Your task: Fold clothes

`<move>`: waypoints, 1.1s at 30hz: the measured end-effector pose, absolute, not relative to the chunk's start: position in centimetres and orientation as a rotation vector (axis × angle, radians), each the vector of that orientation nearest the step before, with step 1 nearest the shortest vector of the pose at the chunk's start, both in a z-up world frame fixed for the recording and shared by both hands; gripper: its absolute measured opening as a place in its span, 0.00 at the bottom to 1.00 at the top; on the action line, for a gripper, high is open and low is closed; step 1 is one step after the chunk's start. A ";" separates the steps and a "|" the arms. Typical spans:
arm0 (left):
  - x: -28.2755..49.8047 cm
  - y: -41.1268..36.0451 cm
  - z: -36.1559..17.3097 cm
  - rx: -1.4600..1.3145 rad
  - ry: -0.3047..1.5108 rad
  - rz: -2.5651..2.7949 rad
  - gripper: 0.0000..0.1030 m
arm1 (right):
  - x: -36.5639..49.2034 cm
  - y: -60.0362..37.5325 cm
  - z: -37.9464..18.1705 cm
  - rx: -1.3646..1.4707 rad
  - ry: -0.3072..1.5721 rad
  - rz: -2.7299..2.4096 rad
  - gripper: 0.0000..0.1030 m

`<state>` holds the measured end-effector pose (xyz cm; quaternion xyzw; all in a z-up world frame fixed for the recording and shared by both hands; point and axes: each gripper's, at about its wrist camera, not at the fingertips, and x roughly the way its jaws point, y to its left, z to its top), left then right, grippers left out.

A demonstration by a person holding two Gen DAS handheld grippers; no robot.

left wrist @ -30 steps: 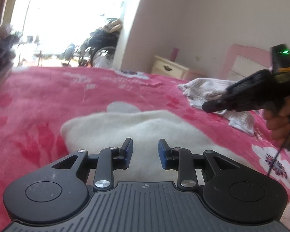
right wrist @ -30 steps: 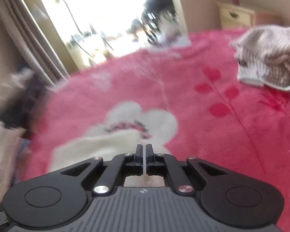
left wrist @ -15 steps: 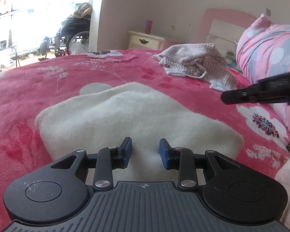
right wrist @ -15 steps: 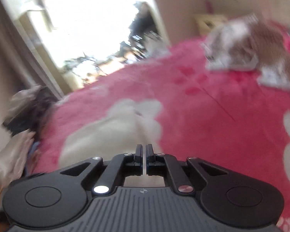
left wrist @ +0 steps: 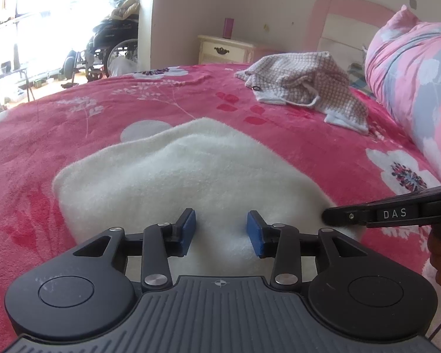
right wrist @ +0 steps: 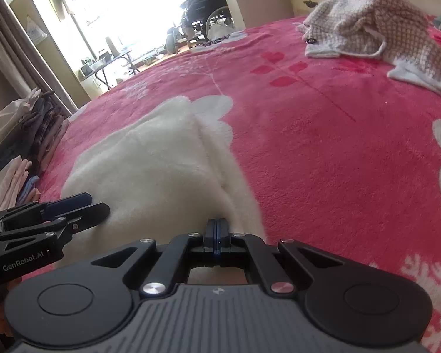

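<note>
The left gripper (left wrist: 220, 232) is hovering low over the near edge of the fleece (left wrist: 185, 176), blue pads (left wrist: 187, 229) spread wide with nothing between them. The right gripper (right wrist: 217, 235) is sitting at the fleece's right near corner with its fingers pressed together; the pile is bunching right up against the tips, but whether any cloth is pinched between them I cannot tell. The fleece itself is lying on the bed (left wrist: 308, 147) directly ahead of both grippers, lumpy, with a raised ridge running away from the right gripper.

What could be going wrong from here? If the right gripper is lifting with only a wisp of pile, that corner is likely slipping free and the fold is coming out skewed. The fleece looks thick and layered, so the left gripper may be taking one layer only and dragging the top off the bottom. With the two grippers so near each other, they are also risking a knock.

Counting now: two grippers, one cream fleece, one checked garment (left wrist: 305, 85) lying crumpled well ahead and to the right, one pink quilt (left wrist: 411, 82) far right, and one stack of clothes (right wrist: 23, 135) off to the left of the right gripper.
</note>
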<state>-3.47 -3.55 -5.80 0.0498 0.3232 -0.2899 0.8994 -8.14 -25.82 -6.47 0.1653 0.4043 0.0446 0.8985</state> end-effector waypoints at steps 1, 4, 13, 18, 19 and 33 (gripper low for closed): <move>-3.4 -3.6 -5.8 0.103 0.671 -0.598 0.38 | -8.2 -25.9 -6.5 0.348 0.836 0.091 0.00; -3.4 -3.7 -5.8 0.104 0.678 -0.592 0.38 | -8.2 -26.2 -6.7 0.359 0.835 0.089 0.00; -3.3 -3.6 -5.7 0.090 0.690 -0.583 0.38 | -8.2 -26.0 -6.7 0.349 0.830 0.083 0.00; -3.3 -3.6 -5.7 0.088 0.692 -0.580 0.38 | -8.3 -25.9 -6.6 0.346 0.829 0.080 0.00; -3.3 -3.6 -5.7 0.088 0.692 -0.579 0.38 | -8.3 -25.9 -6.6 0.346 0.829 0.080 0.00; -3.4 -3.6 -5.8 0.079 0.691 -0.572 0.39 | -8.4 -25.7 -6.6 0.347 0.826 0.073 0.00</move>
